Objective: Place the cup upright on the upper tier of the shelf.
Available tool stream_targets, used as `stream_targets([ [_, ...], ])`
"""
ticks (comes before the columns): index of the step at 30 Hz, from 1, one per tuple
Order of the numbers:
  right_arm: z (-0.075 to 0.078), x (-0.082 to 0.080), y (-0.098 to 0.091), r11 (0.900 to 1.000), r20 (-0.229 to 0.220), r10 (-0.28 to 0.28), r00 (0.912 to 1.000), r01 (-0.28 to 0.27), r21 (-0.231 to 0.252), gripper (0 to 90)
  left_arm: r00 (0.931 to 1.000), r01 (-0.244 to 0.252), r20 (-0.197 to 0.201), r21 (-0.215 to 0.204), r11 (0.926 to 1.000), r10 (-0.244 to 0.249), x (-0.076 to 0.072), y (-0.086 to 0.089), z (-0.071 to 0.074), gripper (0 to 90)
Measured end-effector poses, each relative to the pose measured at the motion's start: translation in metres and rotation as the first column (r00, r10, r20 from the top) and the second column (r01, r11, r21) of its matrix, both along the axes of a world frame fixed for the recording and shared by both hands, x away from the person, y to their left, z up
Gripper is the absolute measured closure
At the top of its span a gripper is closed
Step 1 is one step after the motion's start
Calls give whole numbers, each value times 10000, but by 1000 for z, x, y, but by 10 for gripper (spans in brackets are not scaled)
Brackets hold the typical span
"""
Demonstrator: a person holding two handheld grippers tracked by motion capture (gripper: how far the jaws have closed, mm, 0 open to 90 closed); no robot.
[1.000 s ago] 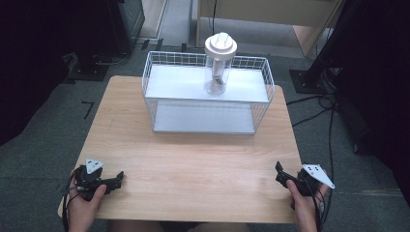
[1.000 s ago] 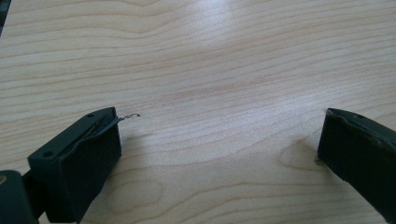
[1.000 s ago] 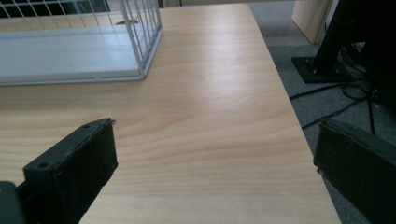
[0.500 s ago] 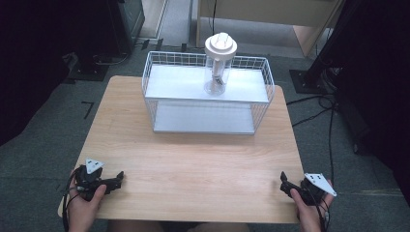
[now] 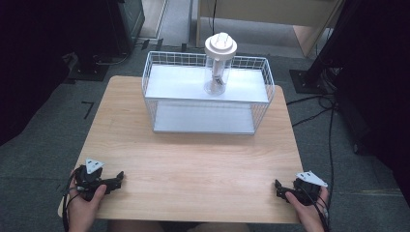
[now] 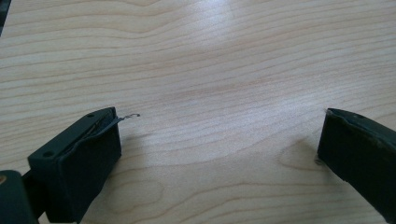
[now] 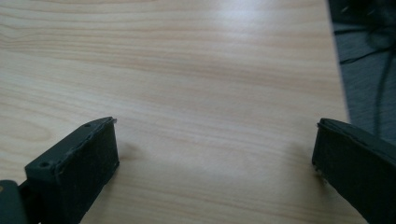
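A person is sitting at a pale wooden tabletop (image 5: pixel 193 164), holding a black two-jaw gripper in each hand at its near corners. The left gripper (image 5: pixel 116 179) is lying by the near left corner in the left hand (image 5: pixel 87 203), its jaws pointing along the near edge toward the middle; in the left gripper view (image 6: pixel 219 149) the jaws are standing wide apart over bare wood grain, holding nothing. The right gripper (image 5: pixel 279 188) is lying by the near right corner in the right hand (image 5: pixel 309 208), pointing inward toward the left one; in the right gripper view (image 7: pixel 215 154) its jaws are likewise gaping wide and empty, with the tabletop's edge and grey floor beyond. The two grippers are sitting well apart. At the far side of the tabletop a white wire rack with two flat shelves (image 5: pixel 208 92) is standing, its long axis running left to right. On its upper shelf a clear upright bottle with a broad white cap (image 5: pixel 219 63) is standing, its long axis vertical, cap uppermost.
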State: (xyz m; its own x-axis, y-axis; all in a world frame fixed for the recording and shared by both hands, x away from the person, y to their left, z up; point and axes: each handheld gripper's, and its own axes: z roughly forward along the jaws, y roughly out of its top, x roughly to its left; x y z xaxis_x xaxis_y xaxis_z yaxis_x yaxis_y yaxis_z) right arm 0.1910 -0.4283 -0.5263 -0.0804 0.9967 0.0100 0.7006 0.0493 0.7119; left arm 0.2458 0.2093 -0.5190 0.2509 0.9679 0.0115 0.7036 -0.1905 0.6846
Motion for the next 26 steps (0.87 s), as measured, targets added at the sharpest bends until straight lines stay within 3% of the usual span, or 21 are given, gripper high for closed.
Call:
stream_targets([
  [26, 0, -1, 2, 9998, -24, -155, 9999, 155, 118, 2, 10000, 1, 2, -5, 10000, -1, 0, 0, 0, 0],
])
